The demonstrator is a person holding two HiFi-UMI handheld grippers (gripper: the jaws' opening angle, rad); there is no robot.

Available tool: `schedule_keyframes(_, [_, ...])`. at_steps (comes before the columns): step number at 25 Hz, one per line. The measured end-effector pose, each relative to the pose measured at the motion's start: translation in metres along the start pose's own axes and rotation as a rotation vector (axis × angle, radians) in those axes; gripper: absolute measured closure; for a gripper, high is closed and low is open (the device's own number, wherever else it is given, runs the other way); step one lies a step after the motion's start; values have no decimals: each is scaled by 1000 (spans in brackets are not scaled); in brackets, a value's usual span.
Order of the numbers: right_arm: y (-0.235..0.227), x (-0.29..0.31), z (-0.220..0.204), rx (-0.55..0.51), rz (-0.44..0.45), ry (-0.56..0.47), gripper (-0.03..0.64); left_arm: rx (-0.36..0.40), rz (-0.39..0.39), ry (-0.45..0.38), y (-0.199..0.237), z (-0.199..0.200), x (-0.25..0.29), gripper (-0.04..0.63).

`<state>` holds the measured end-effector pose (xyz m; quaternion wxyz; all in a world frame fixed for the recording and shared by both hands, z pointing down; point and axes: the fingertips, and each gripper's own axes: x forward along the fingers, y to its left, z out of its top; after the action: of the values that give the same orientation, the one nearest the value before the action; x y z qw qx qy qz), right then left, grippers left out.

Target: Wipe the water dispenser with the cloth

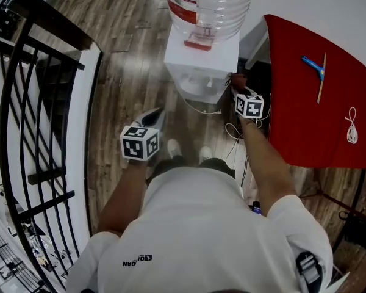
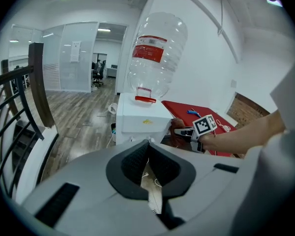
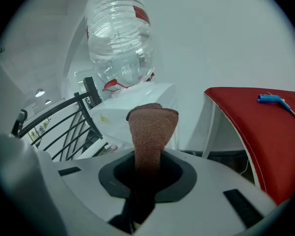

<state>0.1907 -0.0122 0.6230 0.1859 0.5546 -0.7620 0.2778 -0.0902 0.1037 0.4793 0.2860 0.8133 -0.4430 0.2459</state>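
The white water dispenser [image 1: 201, 57] stands ahead of me with a clear bottle [image 1: 210, 2] upside down on top. My right gripper [image 1: 236, 90] is shut on a reddish-brown cloth [image 1: 238, 80] close beside the dispenser's right side; I cannot tell whether it touches. In the right gripper view the cloth [image 3: 150, 129] sticks up from the jaws in front of the dispenser [image 3: 137, 100]. My left gripper [image 1: 154, 116] hangs low over the floor, left of the dispenser, shut with nothing in it. The left gripper view shows the dispenser [image 2: 140, 119] and the right gripper [image 2: 186, 131].
A table draped in red [image 1: 317, 102] stands right of the dispenser, with a blue-headed stick tool [image 1: 315, 69] and a white cord [image 1: 352, 127] on it. A black stair railing [image 1: 43, 102] runs along the left. Cables [image 1: 232, 130] lie on the wood floor by the dispenser's foot.
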Motion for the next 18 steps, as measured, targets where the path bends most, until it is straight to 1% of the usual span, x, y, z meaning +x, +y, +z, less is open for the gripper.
schedule_keyframes(4, [-8, -15, 6, -12, 27, -18, 561, -9, 4, -30, -14, 3, -4, 606])
schedule_keyframes(6, [-6, -23, 8, -21, 29, -17, 560, -9, 6, -46, -20, 2, -8, 606])
schedule_keyframes(8, [0, -36, 8, -8, 44, -18, 561, -11, 11, -54, -23, -1, -13, 606])
schedule_keyframes(12, [32, -72, 5, 18, 107, -37, 560, -26, 33, -64, -17, -9, -29, 606])
schedule_keyframes(15, [62, -92, 8, 3, 145, -52, 560, -26, 48, -80, -6, -10, -40, 606])
schedule_keyframes(18, [92, -101, 14, -1, 174, -66, 560, -21, 45, -98, 9, -6, -47, 606])
